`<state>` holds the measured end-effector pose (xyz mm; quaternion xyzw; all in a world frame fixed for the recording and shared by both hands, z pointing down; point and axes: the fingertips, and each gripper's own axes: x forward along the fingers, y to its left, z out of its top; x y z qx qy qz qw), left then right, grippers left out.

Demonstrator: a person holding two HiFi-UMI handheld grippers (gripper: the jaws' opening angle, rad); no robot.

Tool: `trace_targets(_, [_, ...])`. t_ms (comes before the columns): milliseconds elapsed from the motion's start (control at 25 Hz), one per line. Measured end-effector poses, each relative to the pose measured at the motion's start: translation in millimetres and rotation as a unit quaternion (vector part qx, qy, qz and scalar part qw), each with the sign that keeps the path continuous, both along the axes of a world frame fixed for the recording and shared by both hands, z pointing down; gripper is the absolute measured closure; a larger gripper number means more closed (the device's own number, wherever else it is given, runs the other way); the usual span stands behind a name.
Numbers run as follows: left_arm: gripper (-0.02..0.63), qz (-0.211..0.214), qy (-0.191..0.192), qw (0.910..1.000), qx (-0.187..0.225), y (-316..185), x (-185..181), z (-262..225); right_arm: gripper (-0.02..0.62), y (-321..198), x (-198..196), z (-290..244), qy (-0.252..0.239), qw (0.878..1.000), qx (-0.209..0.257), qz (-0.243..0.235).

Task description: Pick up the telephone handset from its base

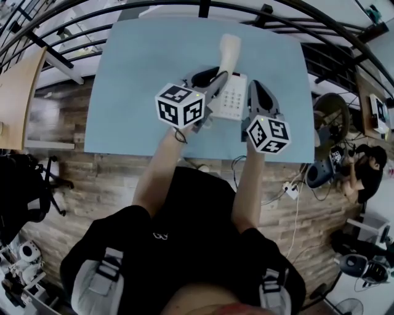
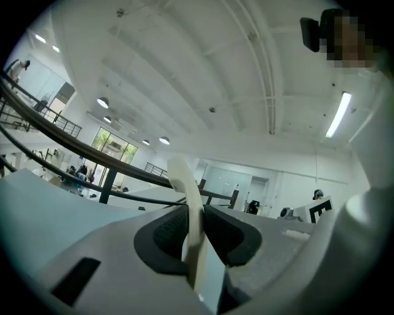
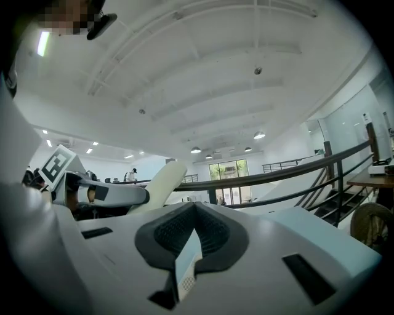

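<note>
A cream telephone handset (image 1: pixel 229 52) is held up above the white keypad base (image 1: pixel 233 98), which lies on the light blue table (image 1: pixel 141 80). My left gripper (image 1: pixel 219 78) is shut on the handset's lower part. In the left gripper view the handset (image 2: pixel 184 184) stands upright, pinched between the dark pads (image 2: pixel 166 237), against the ceiling. My right gripper (image 1: pixel 258 92) hovers just right of the base. Its jaws (image 3: pixel 194 209) are shut with nothing between them. The right gripper view also catches the handset (image 3: pixel 161 184) and the left gripper (image 3: pixel 104 194) at its left.
Black railings (image 1: pixel 203 7) curve behind the table's far edge. A wooden desk (image 1: pixel 18 92) stands at the left. On the wood floor to the right are a power strip (image 1: pixel 289 189) with cables and a seated person (image 1: pixel 369 163) among equipment.
</note>
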<state>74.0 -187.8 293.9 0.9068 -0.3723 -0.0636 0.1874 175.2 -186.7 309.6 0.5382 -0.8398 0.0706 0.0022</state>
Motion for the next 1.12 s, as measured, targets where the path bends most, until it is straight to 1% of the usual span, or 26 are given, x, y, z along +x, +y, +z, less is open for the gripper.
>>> trace_targets(80, [0.526,0.001,-0.009,1.0,0.003,1.4,-3.2,0.3,0.601,-0.9,-1.1,-1.3,-0.001,1.0,0.006,0.011])
trace_targets(200, [0.526,0.007,-0.002,1.0,0.001,1.3,-6.0,0.6,0.601,-1.9,-3.5,-2.4,-0.001,1.0,0.009,0.013])
trace_targets(400, [0.526,0.012,0.015,0.9998,-0.006,-4.2,0.7,2.4,0.601,-5.4,1.4,-2.1,0.013,1.0,0.01,0.006])
trace_targets(800, [0.526,0.02,0.013,0.9996,-0.013,-7.1,15.7,10.3,0.601,-4.9,14.0,-6.5,0.021,1.0,0.021,0.01])
trace_targets(920, [0.526,0.02,0.008,0.9996,-0.016,-6.4,18.0,14.7,0.601,-4.7,17.7,-4.0,0.02,1.0,0.02,0.011])
trace_targets(1120, [0.526,0.017,0.012,0.9995,-0.022,-11.7,23.6,19.4,0.601,-10.4,26.1,-3.6,0.02,1.0,0.022,0.009])
